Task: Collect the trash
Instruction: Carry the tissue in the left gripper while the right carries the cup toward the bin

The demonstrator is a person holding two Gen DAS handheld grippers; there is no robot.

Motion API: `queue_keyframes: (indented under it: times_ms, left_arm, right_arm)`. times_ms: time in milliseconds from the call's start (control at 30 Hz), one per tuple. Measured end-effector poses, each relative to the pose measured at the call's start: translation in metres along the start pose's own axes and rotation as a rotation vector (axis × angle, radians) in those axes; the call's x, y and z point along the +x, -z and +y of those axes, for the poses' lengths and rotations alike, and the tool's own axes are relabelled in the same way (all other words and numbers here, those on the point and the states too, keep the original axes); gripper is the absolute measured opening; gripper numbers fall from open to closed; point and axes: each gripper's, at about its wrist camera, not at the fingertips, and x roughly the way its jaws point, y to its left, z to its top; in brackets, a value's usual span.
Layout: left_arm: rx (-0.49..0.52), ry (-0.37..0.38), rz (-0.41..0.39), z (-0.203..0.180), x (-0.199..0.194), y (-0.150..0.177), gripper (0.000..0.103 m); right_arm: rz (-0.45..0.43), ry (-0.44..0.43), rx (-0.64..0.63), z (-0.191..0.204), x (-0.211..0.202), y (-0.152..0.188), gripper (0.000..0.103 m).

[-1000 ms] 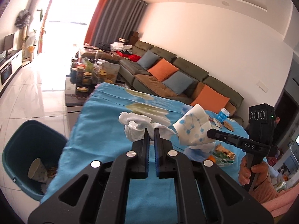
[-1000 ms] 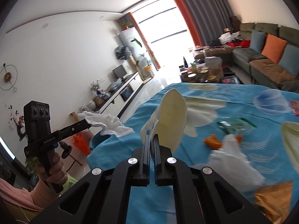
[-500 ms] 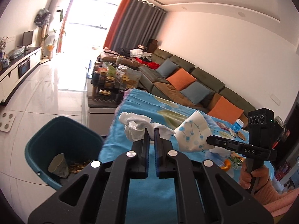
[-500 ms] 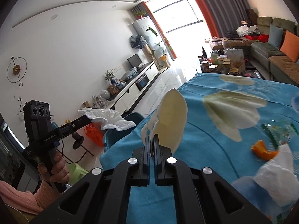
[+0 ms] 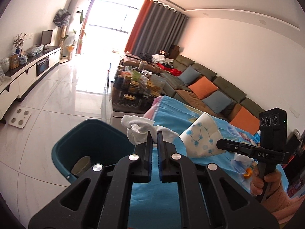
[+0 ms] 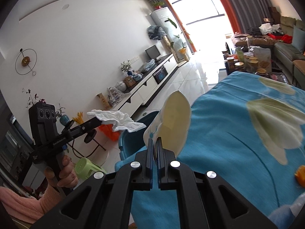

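Note:
My left gripper (image 5: pixel 154 133) is shut on a crumpled white tissue (image 5: pixel 140 128) and holds it in the air by the table's left edge, beside the teal trash bin (image 5: pixel 89 143) on the floor. A paper cup (image 5: pixel 82 165) lies in the bin. My right gripper (image 6: pixel 156 140) is shut on the rim of a white paper cup with blue dots (image 6: pixel 174 124), held over the blue tablecloth's corner. The cup also shows in the left wrist view (image 5: pixel 200 139), and the tissue in the right wrist view (image 6: pixel 118 120).
The table with the blue flowered cloth (image 6: pixel 238 133) holds more trash: an orange scrap (image 6: pixel 300 176), white tissue and wrappers (image 5: pixel 242 160). A coffee table with jars (image 5: pixel 133 89) stands beyond. A green stool (image 6: pixel 85 168) stands on the floor at left. A sofa (image 5: pixel 209 87) lines the right wall.
Both grippers have swung left toward the table's edge with their loads. The bin has come closer and more to the centre in the left wrist view.

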Motion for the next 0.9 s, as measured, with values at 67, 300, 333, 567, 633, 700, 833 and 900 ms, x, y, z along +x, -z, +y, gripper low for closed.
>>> queue_keyframes:
  times_ms: [67,300,333,567,633,700,833,900]
  left_arm:
    - [-0.011,-0.013,0.000,0.008,-0.004,0.002,0.005]
    - [-0.049,-0.052,0.012,0.036,-0.004,0.004,0.005]
    - [-0.056,-0.057,0.016,0.040,-0.003,0.005,0.005]
    - [-0.090,-0.093,0.043,0.058,0.007,0.012,0.005]
    - [-0.097,-0.098,0.052,0.061,0.012,0.013,0.005]
    - [-0.099,-0.110,0.061,0.065,0.016,0.015,0.005]
    - [-0.113,-0.128,0.083,0.073,0.028,0.017,0.005]
    - [-0.117,-0.140,0.092,0.078,0.032,0.020,0.005]
  right_arm:
    - [0.013,-0.009,-0.010,0.005,0.009,-0.003,0.002]
    - [0.051,-0.033,-0.041,0.017,0.038,-0.016,0.002]
    - [0.056,-0.035,-0.045,0.019,0.042,-0.017,0.002]
    - [0.103,-0.052,-0.048,0.024,0.069,-0.026,0.002]
    - [0.118,-0.056,-0.044,0.025,0.076,-0.027,0.002]
    - [0.129,-0.054,-0.045,0.026,0.082,-0.026,0.002]
    - [0.159,-0.044,-0.041,0.028,0.098,-0.025,0.002]
    - [0.171,-0.038,-0.040,0.028,0.106,-0.027,0.002]
